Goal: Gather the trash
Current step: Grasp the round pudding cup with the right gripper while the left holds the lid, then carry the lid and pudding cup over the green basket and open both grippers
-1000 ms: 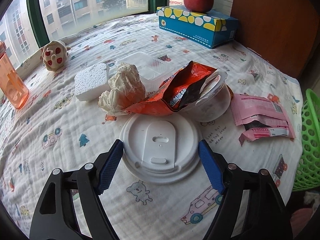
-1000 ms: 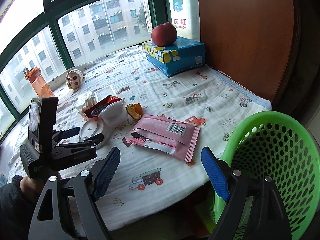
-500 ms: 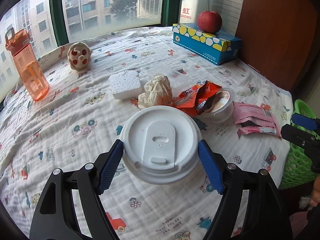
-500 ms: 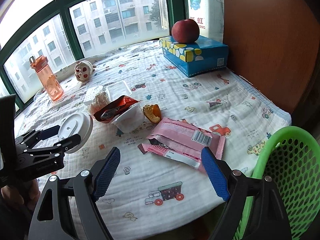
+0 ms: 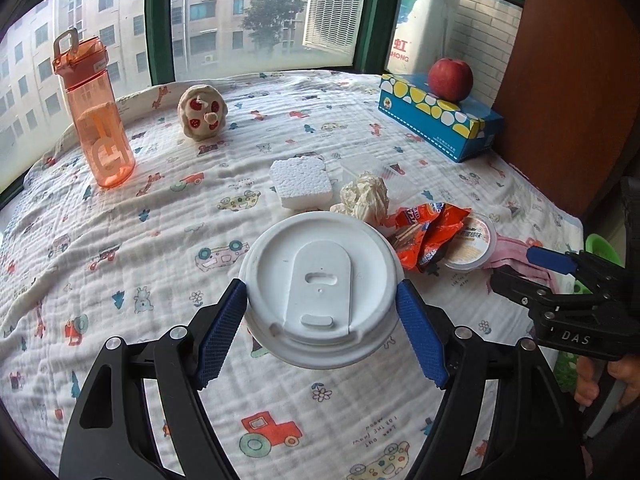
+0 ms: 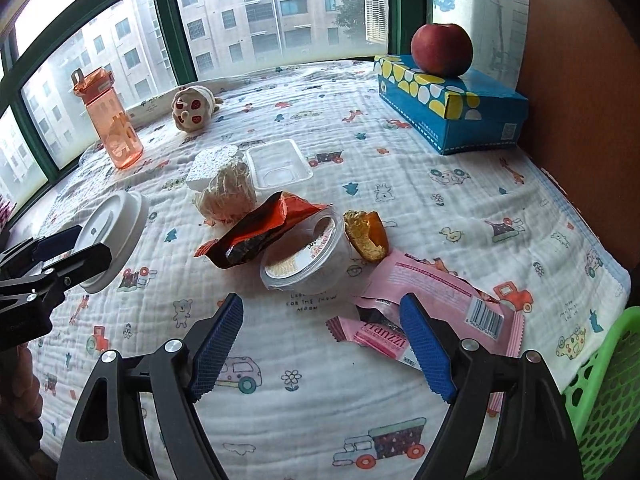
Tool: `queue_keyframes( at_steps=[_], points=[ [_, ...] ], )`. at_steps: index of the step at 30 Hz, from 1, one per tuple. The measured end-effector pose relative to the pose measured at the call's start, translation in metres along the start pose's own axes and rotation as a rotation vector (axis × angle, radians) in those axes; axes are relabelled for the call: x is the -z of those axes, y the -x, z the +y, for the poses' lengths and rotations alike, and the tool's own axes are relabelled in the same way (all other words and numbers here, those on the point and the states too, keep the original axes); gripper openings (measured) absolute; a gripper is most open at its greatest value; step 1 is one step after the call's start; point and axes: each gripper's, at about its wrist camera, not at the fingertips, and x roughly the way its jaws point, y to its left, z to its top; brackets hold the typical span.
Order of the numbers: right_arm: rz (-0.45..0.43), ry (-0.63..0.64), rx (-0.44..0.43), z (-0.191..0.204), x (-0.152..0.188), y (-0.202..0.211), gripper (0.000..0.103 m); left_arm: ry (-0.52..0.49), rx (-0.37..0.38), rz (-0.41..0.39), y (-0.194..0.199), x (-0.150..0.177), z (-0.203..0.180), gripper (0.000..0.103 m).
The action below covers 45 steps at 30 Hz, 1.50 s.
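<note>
While most of the litter lies on the patterned cloth, the collecting looks barely begun.

Progress: one piece is lifted — the white cup lid (image 5: pixel 320 292); nothing shows inside the visible part of the green basket (image 6: pixel 600 392).
Left to gather: crumpled paper wad (image 6: pixel 228 196), foam block (image 5: pixel 302 182), clear plastic tray (image 6: pixel 278 168), orange snack wrapper (image 6: pixel 260 236), plastic pudding cup (image 6: pixel 304 260), bread scrap (image 6: pixel 366 236), pink wrappers (image 6: pixel 436 304) — clustered mid-cloth toward the basket-side edge.
Left gripper (image 5: pixel 320 320): spread wide, both blue pads clamped on the lid's rim, the lid held clear of the cloth.
Right gripper (image 6: pixel 322 344): jaws closing, nothing between them, one pad over the pink wrappers near the cloth's front edge.
Basket: beyond the cloth's near right corner.
</note>
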Motion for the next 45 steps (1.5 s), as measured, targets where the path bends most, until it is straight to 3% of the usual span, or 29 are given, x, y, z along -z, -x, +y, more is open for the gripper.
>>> queue_keyframes(
  at_steps=[12, 15, 17, 26, 45],
  points=[
    [0.045, 0.17, 0.108, 0.022, -0.014, -0.048, 0.073, 0.022, 0.005, 0.007, -0.005, -0.002, 0.01, 0.075],
    [0.043, 0.191, 0.119, 0.025, -0.016, -0.051, 0.063, 0.023, 0.006, 0.008, -0.007, -0.003, 0.01, 0.075],
    [0.039, 0.179, 0.106, 0.024, -0.015, -0.049, 0.062, 0.024, 0.008, 0.007, -0.007, -0.003, 0.01, 0.075],
    [-0.008, 0.074, 0.062, 0.012, -0.002, -0.005, 0.062, 0.013, 0.029, -0.018, 0.004, -0.005, -0.003, 0.075],
    [-0.139, -0.035, 0.177, -0.016, 0.039, 0.108, 0.062, -0.055, 0.108, -0.13, 0.058, -0.008, -0.067, 0.075]
  ],
)
